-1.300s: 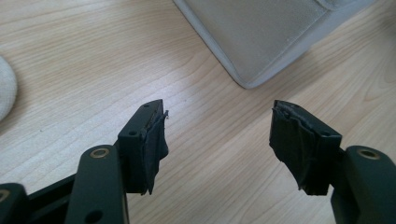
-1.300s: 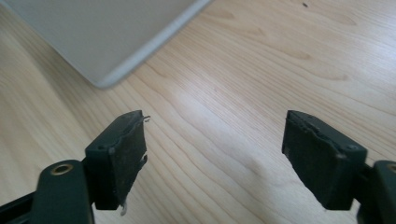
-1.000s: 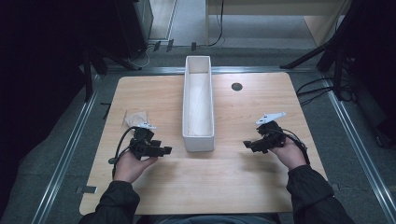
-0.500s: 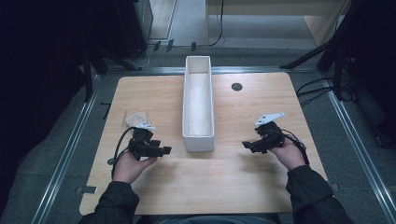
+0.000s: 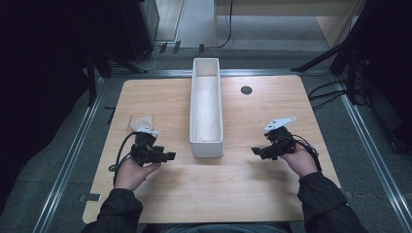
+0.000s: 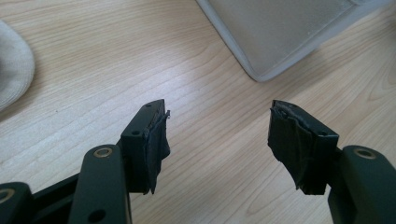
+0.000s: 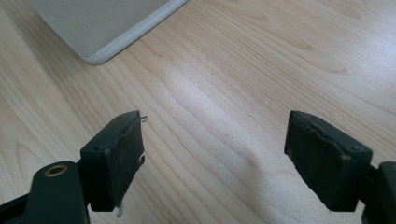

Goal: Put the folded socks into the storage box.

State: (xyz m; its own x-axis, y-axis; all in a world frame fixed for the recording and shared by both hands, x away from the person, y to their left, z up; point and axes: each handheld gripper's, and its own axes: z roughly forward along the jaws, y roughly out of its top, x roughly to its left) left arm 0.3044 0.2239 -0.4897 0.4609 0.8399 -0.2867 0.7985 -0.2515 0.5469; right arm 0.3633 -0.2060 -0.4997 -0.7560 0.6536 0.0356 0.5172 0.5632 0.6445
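A long white open box [image 5: 206, 141] stands lengthwise in the middle of the wooden table [image 5: 228, 179]. My left gripper [image 5: 167, 156] is held low over the table to the box's left, jaws open and pointing toward it, nothing between them. In the left gripper view the gripper [image 6: 218, 133] faces bare wood, with the box corner [image 6: 280, 32] ahead at upper right. My right gripper [image 5: 255, 151] is to the right of the box, open and empty. In the right gripper view the gripper [image 7: 215, 154] is over bare wood, with the box corner [image 7: 102, 23] at upper left.
A pale crumpled cloth-like item [image 5: 141, 124] lies on the table behind my left hand; its edge [image 6: 14, 65] shows at the far left of the left gripper view. A small dark round hole [image 5: 246, 90] sits in the tabletop at the far right of the box. Metal rails border the table.
Both hands have stayed nearly still; the right gripper has shifted very slightly. Nothing was picked up or let go.
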